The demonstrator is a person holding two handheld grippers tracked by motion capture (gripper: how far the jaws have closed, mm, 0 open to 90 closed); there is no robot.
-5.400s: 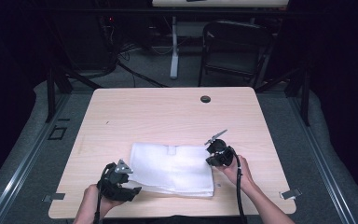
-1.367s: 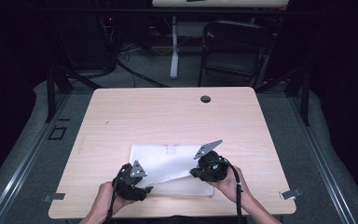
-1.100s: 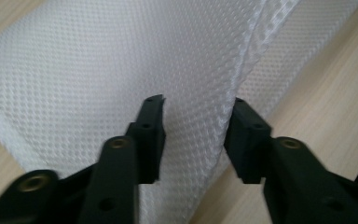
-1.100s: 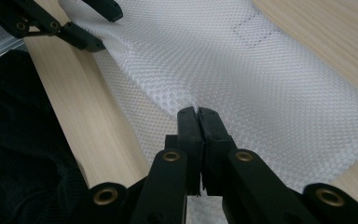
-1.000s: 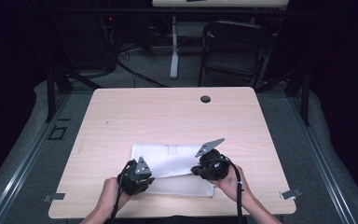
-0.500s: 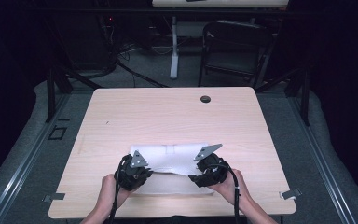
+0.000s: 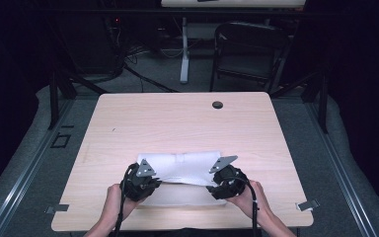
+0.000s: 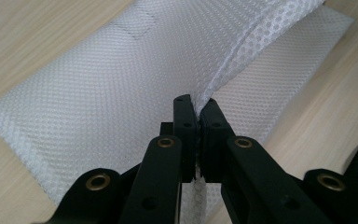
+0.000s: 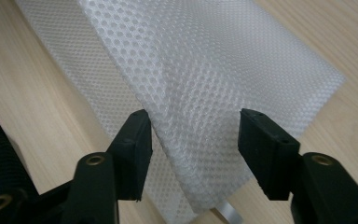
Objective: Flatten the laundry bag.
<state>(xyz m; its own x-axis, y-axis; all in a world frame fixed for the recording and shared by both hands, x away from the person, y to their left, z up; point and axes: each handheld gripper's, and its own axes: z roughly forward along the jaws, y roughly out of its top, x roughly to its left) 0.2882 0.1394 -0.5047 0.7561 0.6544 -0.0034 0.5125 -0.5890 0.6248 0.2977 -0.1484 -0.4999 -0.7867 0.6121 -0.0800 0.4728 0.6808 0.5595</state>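
- One table (image 7: 177, 123), light wood, sits mid-frame in the high view, with one small dark round hole (image 7: 217, 104) near its far edge.
- One white mesh cloth (image 7: 182, 168) lies on the lower middle of the table, close to the near edge; its front part is turned back over the rest, so two layers show.
- Two grippers work on it, one per hand. The left gripper (image 7: 140, 183) is at the cloth's lower left, the right gripper (image 7: 225, 180) at its lower right, each topped by one grey three-cornered plate.
- Two hands come in from the bottom edge: the left hand (image 7: 113, 200) and the right hand (image 7: 249, 197), each wrapped round its tool.
- In the left gripper view, the left gripper (image 8: 196, 109) has its jaws pressed together on a fold of the mesh cloth (image 8: 121, 79), which spreads to the upper left and upper right of the frame.
- In the right gripper view, the right gripper (image 9: 193, 133) has its jaws standing apart, with the raised fold of mesh cloth (image 9: 205, 70) running between them; the left jaw seems to touch the fabric, though I can't be sure.
- One dark chair (image 7: 249, 54) stands past the table at the upper right.
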